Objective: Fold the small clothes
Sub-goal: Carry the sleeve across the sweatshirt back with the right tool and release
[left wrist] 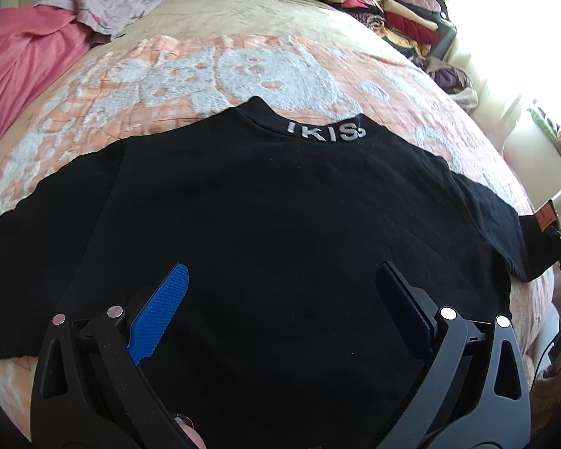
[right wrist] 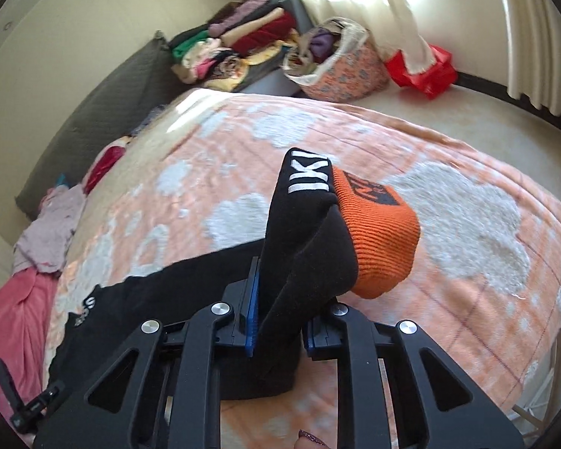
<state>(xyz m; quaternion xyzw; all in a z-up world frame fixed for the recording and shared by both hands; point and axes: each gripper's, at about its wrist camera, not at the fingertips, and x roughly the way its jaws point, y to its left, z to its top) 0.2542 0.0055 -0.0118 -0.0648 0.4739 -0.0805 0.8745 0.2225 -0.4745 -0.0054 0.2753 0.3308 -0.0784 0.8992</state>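
Bed (left wrist: pixel 243 18) under a peach quilt with white fleecy patches (right wrist: pixel 448 224), filling most of both views. Black sweater (left wrist: pixel 280 224) spread flat across the quilt, collar lettering away from the left wrist camera, sleeves out to both sides. Far corner: stack of folded clothes (left wrist: pixel 385 3); a patterned fabric basket (right wrist: pixel 340 60) on the floor just beside it. Pink and pale garments heaped at the bed's far left edge (left wrist: pixel 56 26). Left gripper (left wrist: pixel 280 292) hangs over the sweater's lower body, blue pads wide apart, nothing between them. Right gripper (right wrist: pixel 278 321) clamped on the sweater's sleeve, whose orange cuff (right wrist: pixel 381 235) stands up beyond the pads.
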